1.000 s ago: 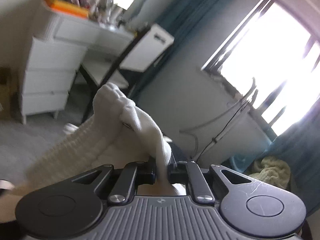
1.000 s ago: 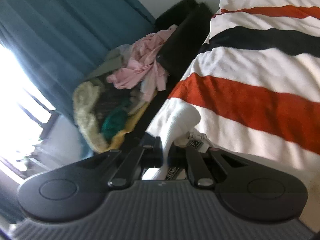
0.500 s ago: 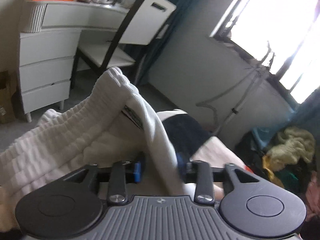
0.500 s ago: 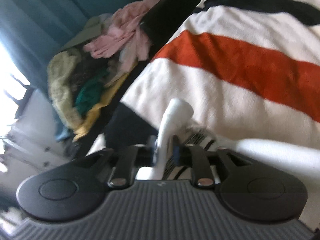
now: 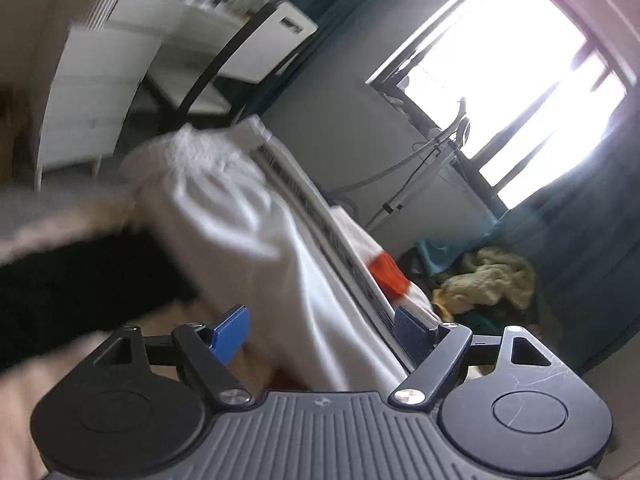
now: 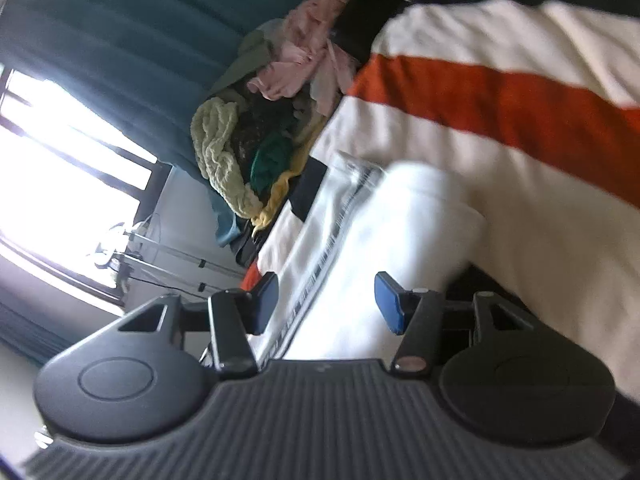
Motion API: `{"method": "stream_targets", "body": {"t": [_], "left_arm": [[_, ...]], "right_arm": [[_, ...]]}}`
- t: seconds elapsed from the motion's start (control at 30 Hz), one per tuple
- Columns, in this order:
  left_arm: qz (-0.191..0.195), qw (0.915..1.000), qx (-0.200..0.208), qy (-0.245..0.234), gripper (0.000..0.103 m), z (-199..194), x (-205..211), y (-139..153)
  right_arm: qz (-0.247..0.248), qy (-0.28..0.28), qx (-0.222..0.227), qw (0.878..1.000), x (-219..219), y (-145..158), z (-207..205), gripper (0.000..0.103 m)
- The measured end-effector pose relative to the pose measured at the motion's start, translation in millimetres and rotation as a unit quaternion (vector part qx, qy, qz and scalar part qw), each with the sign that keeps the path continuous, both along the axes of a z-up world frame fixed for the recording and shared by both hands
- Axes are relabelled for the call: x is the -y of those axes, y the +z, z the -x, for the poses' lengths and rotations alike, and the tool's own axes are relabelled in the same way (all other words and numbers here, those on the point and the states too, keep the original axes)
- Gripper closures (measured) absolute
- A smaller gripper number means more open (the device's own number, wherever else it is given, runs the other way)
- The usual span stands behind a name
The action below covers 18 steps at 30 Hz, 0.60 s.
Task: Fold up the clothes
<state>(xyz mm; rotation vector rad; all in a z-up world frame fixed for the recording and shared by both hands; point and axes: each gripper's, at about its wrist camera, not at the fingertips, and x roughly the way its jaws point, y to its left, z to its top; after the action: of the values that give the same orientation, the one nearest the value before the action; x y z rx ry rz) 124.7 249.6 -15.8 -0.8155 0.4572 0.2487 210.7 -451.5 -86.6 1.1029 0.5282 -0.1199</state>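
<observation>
my left claw (image 5: 322, 330) is spread wide, blue pads (image 5: 232, 330) apart, and the white garment (image 5: 256, 216) runs loose between them, gripped by neither pad. my right claw (image 6: 326, 304) is spread too, with the same garment (image 6: 384, 256) lying between and just ahead of its pads (image 6: 386, 306), resting on the striped bed (image 6: 500, 92). so i hold nothing in either claw; the cloth sits on the bed, a bunched hump at my left and a smoother flat part at my right.

i judge it light, soft and limp. it has a ribbed, towel-like weave on the left hump and a printed band (image 6: 320, 264) along one edge. it will sag and drag wherever i don't support it, and a single layer may slip out of a shallow pinch. it isn't fragile, so i can squeeze firmly.

the best places to take hold look like the banded edge, which seems thicker and firmer than the rest, one claw near each end of it. the views are blurred, so i can't tell where the true corners lie. a pile of other clothes (image 6: 240, 156) sits well apart, off the bed.
</observation>
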Motion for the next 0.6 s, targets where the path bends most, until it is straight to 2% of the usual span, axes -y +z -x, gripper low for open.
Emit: {"method": "stream_targets", "body": {"t": [0.13, 0.23, 0.37, 0.6], "left_arm": [[0.022, 0.9997, -0.005, 0.011, 0.022, 26, -5, -19], [0.045, 0.9985, -0.020, 0.026, 0.022, 31, -19, -38], [0.083, 0.9953, -0.026, 0.044, 0.022, 26, -43, -61], [0.127, 0.9891, 0.010, 0.075, 0.024, -18, -68, -94]], "right_arm": [[-0.045, -0.008, 0.000, 0.999, 10, -18, 32, 0.047], [-0.076, -0.013, -0.019, 0.997, 13, -38, 40, 0.047], [-0.057, 0.010, -0.049, 0.997, 10, -48, 22, 0.047], [-0.052, 0.024, -0.028, 0.998, 0, -74, -25, 0.047]]}}
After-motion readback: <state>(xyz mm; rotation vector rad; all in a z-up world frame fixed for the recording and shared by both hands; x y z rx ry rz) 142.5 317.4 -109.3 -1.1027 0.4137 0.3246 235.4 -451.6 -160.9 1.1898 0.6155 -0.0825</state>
